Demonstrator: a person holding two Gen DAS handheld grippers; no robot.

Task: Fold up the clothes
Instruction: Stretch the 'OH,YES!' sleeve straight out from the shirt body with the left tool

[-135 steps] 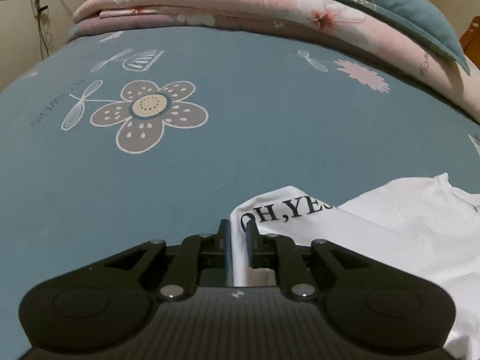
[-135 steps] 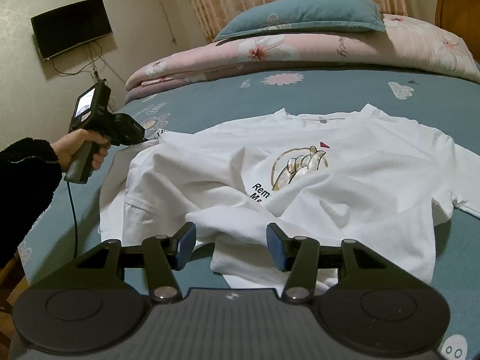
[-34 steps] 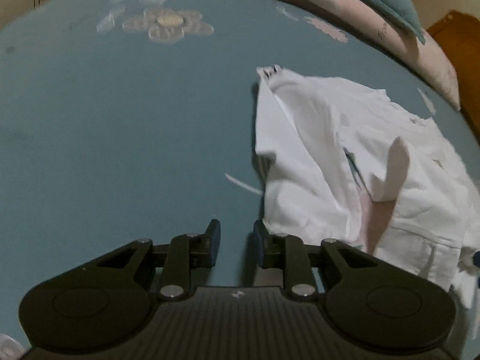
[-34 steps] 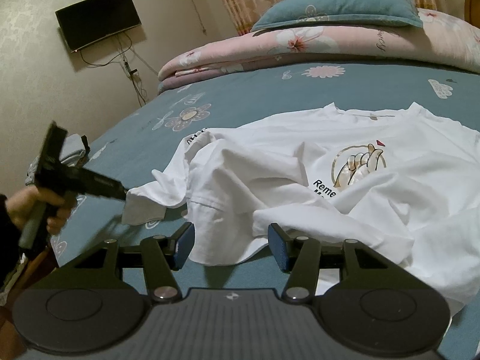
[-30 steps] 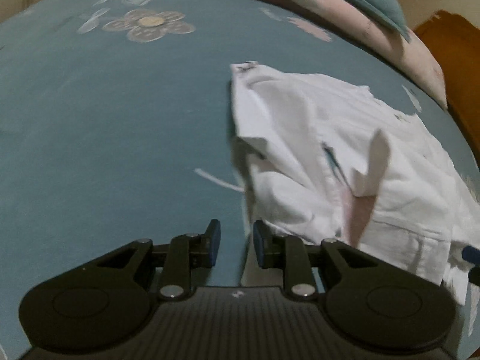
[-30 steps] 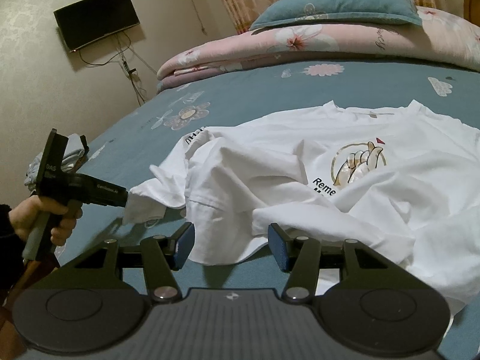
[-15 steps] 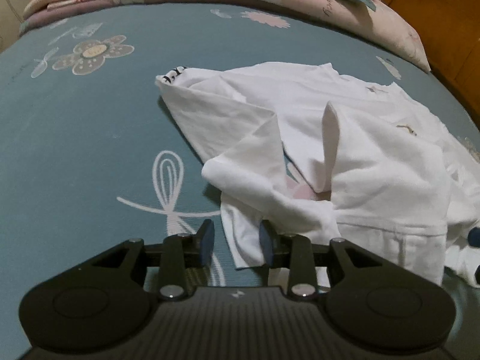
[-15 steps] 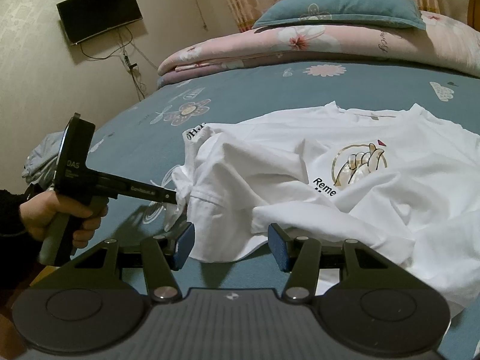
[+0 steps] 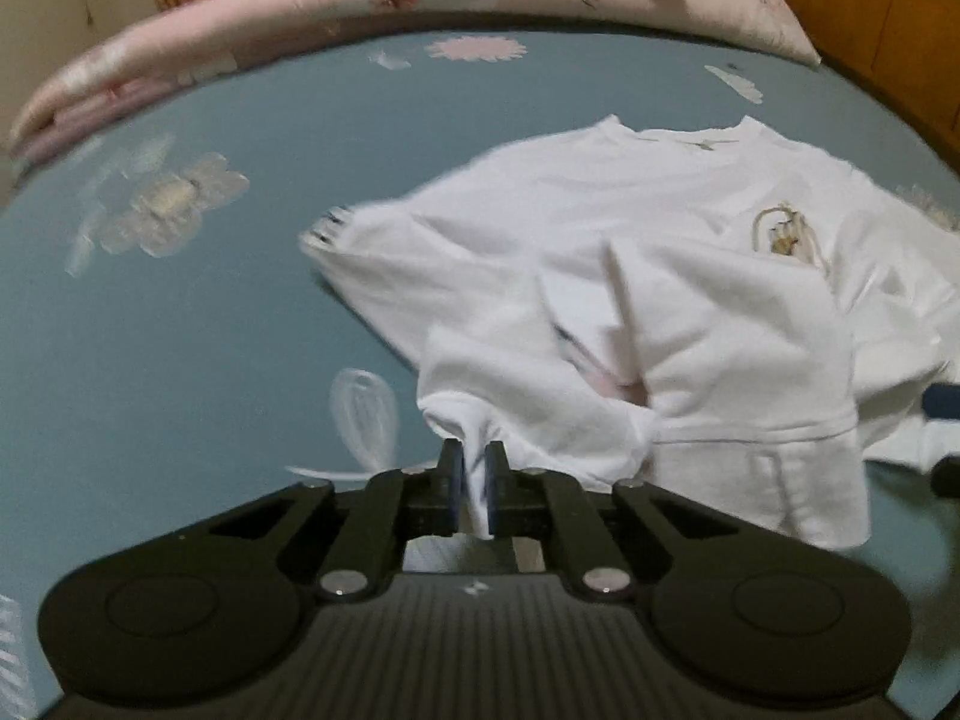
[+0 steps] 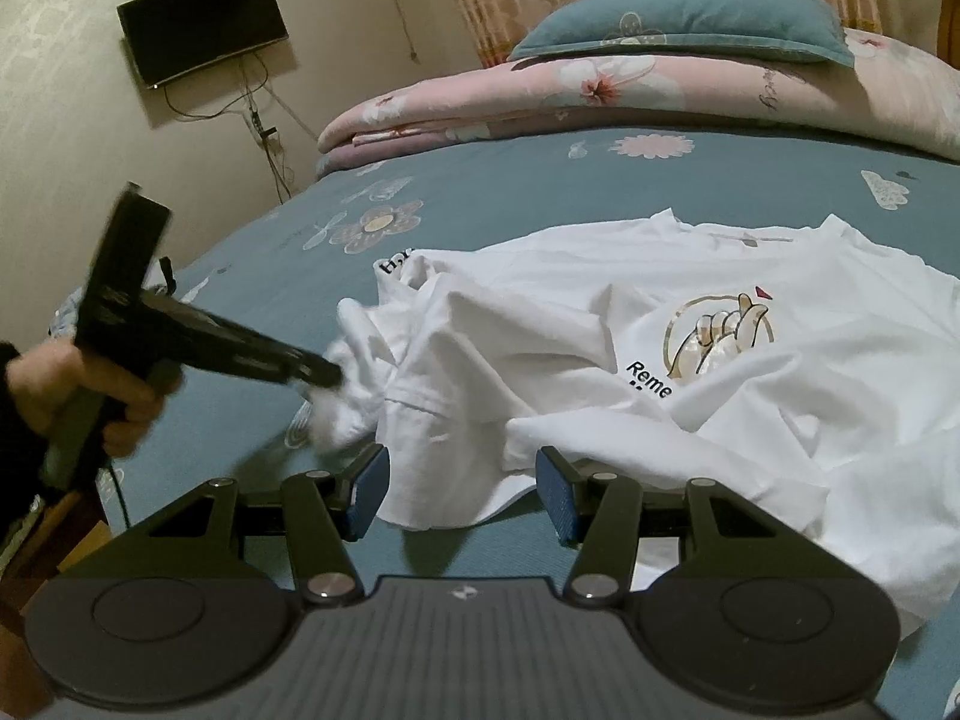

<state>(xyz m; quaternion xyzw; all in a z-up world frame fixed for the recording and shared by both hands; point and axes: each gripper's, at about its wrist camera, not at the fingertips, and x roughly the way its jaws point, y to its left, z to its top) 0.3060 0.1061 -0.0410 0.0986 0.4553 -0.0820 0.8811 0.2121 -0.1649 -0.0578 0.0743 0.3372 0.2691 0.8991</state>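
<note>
Up close, your left gripper (image 9: 473, 476) pinches a bunched corner of the soft white T-shirt (image 9: 660, 276), rumpled on the teal flowered bed (image 9: 180, 330), collar toward the pillow (image 10: 684, 18), while only the right view shows your right gripper (image 10: 461, 489) gaping empty at its hem.

The left gripper (image 10: 327, 375) and the hand (image 10: 78, 393) holding it were motion-blurred. The white T-shirt (image 10: 690, 360) ran past the right edge, its chest lettering partly hidden by folds.
</note>
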